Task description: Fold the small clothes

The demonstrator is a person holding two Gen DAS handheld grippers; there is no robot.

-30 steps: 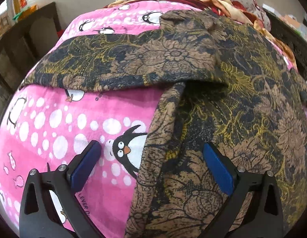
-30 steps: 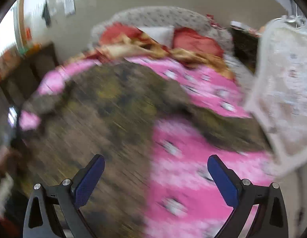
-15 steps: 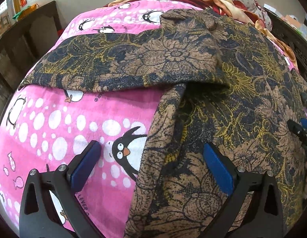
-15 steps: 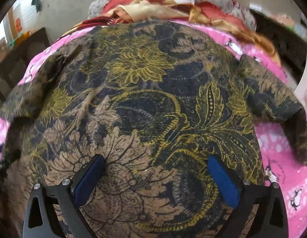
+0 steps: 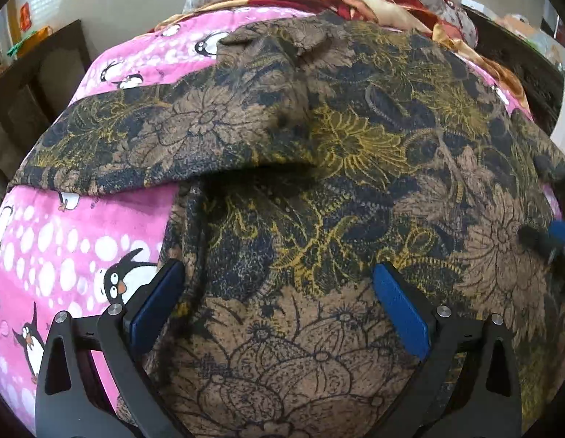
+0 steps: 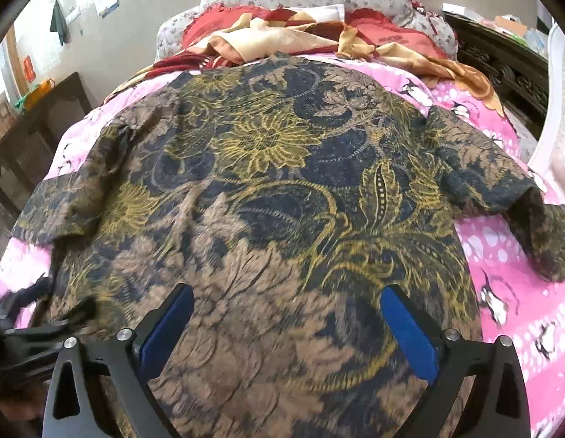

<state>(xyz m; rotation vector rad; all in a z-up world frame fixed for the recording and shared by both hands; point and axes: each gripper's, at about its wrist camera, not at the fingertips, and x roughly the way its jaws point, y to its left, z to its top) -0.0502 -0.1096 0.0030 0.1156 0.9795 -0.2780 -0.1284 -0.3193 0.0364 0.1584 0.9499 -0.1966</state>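
Your shirt (image 6: pixel 282 189) lies spread flat on the pink blanket (image 6: pixel 508 292), its lower part right under both grippers: your left gripper (image 5: pixel 278 306) gapes wide over its left edge and your right gripper (image 6: pixel 287 328) wide over its middle, neither holding anything.

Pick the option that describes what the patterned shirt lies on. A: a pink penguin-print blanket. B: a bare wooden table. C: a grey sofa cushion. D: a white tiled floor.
A: the shirt is spread over a pink penguin blanket, which shows on both sides of it.
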